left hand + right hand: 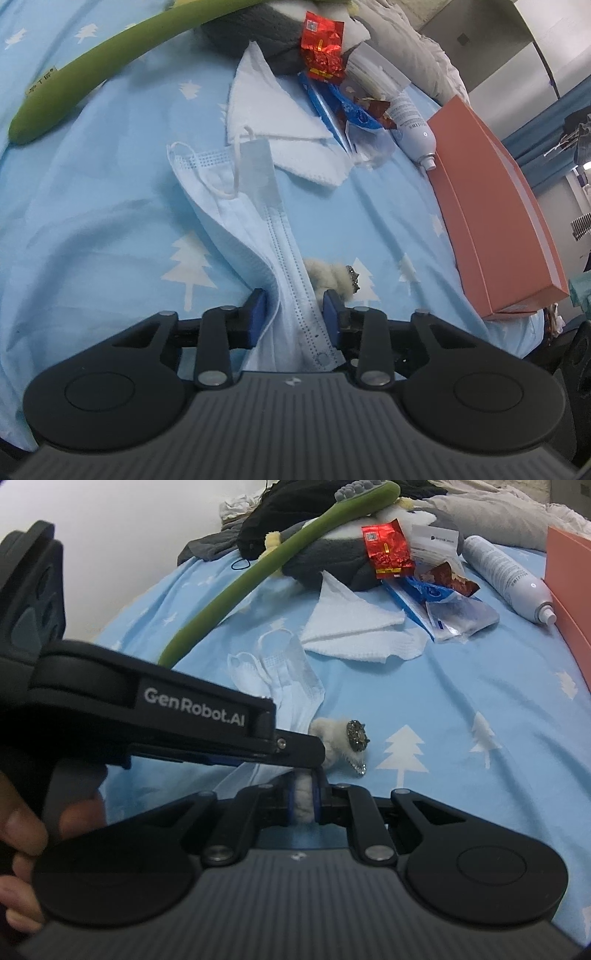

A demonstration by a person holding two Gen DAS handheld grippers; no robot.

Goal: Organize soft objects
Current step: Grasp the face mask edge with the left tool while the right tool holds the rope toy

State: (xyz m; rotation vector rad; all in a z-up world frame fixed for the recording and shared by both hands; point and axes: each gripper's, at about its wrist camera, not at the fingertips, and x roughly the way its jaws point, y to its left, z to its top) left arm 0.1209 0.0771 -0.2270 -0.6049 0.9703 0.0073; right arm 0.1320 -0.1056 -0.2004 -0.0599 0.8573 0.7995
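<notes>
The pale blue pleated paper face mask [255,236] lies flat on the light blue bed sheet with white tree shapes [110,229], and its near end runs between the two blue pads of the left gripper [295,314]. The mask is thin and floppy, with white ear loops curled at its far end and a small fold along one side. The left gripper's fingers are set narrow around that near end, but it is hard to tell if the pads really squeeze it. Just beside the mask sits a small white fluffy hair clip with a sparkly dark flower [341,738]. The right gripper [304,797] is closed tight on a bit of white fluff that seems to be part of this clip. A hand [22,849] holds the left gripper's handle. Farther off lie a folded white paper towel [273,122], a long green soft stick [110,62], a shiny red foil packet [323,46], blue and clear wrappers [351,114], a white spray bottle [415,129] and a flat orange box [495,206]. The tidying looks like it has only just begun, since almost everything is spread out and nothing looks sorted yet.
</notes>
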